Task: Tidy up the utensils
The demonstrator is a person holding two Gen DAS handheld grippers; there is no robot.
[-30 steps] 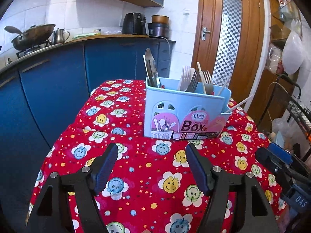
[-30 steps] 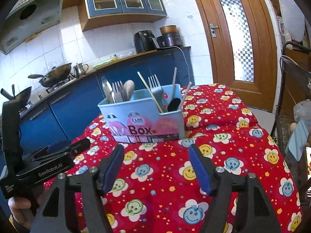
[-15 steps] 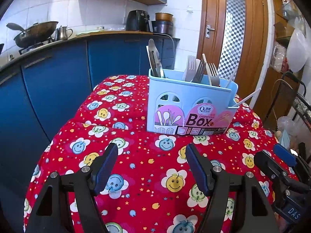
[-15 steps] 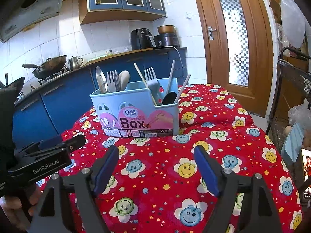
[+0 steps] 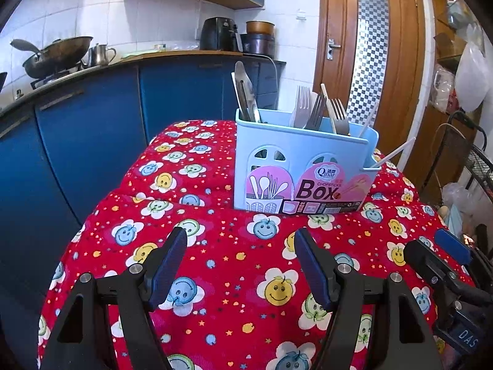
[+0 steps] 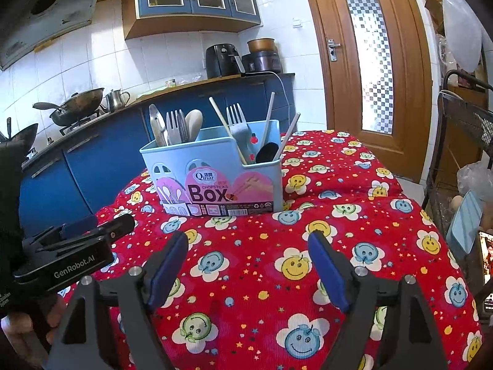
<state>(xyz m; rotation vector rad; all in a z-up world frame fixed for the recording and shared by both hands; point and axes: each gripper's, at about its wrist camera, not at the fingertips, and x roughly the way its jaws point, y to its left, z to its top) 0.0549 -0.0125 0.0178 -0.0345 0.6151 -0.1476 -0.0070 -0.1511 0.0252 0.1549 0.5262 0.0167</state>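
Left wrist view, nearest: the left gripper (image 5: 240, 243) is seen with its jaws spread wide and nothing between them; it is held over the red cloth (image 5: 215, 262), and contact with the cloth cannot be told.
Right wrist view, nearest: the right gripper (image 6: 248, 246) is likewise seen spread wide and empty above the cloth.
Other tool in each view: the right gripper's body is seen at the near right edge of the left view, and the left gripper's body at the near left edge of the right view, so the two are held side by side.
Bearing to the box: the box (image 5: 303, 169) is found ahead of both grippers, farther along the cloth, slightly right of centre for the left gripper and slightly left of centre for the right one.
Nearer arm: neither can be called nearer; the box lies roughly between their two lines.
Long axis: the box's long side runs left to right across both views, while the utensils stand upright or lean, handles down.
Left compartment: a knife (image 5: 245, 95) is stood at the far left end.
Middle: forks (image 5: 317, 111) and a pale spoon are bunched together.
Right end: chopsticks (image 6: 226, 129) and a dark spoon (image 6: 266, 152) are leaned there, one white stick poking out over the right wall.
Judged next move: a reach forward and up to the standing utensils would be called for.
Far background: blue cabinets (image 5: 92, 123) and a wooden door (image 5: 369, 46) are seen.
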